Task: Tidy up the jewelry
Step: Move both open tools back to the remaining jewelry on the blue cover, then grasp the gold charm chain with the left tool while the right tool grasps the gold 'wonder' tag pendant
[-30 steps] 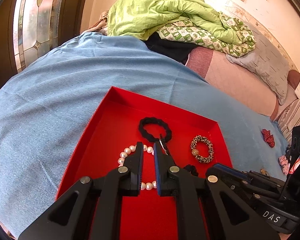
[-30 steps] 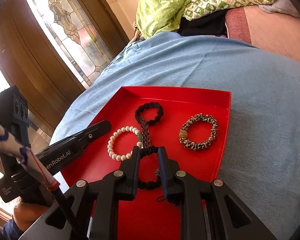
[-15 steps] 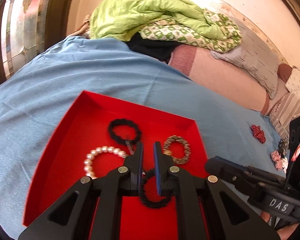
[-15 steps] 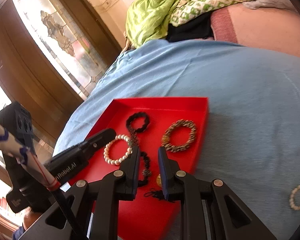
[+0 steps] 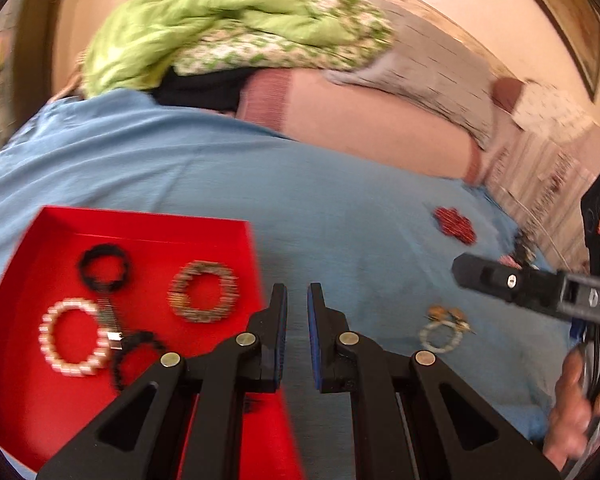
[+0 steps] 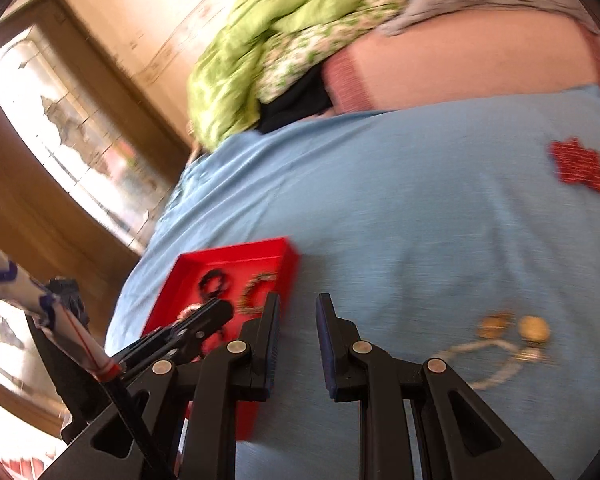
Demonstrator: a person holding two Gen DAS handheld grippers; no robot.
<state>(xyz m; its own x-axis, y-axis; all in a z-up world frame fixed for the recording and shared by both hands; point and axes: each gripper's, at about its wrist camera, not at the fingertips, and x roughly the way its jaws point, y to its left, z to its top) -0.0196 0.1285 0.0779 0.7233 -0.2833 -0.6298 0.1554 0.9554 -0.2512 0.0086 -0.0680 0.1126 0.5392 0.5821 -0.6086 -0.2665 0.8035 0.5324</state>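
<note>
A red tray (image 5: 28,400) lies on the blue cloth (image 5: 340,200) at lower left. It holds a pearl bracelet (image 5: 46,332), a black ring bracelet (image 5: 100,252), a brown patterned bracelet (image 5: 180,304) and a black beaded strand (image 5: 140,340). My left gripper (image 5: 297,292) hovers over the tray's right edge, shut and empty. My right gripper (image 6: 298,300) hangs over the cloth just right of the tray (image 6: 288,256), its jaws slightly apart with nothing between them. A white bead bracelet with gold charms (image 6: 496,364) lies to its right. Farther off lies a red beaded piece (image 6: 578,166).
A green quilt (image 5: 204,28) and grey pillows (image 5: 440,72) are piled at the far side of the bed. A stained-glass door (image 6: 60,128) stands at the left. A person's hand (image 5: 572,408) holds the right gripper's handle. More small jewelry (image 5: 524,244) sits at the cloth's right edge.
Both grippers have swung right, off the tray and toward the open blue cloth. The black beaded strand that was by the right fingers now lies in the tray.
</note>
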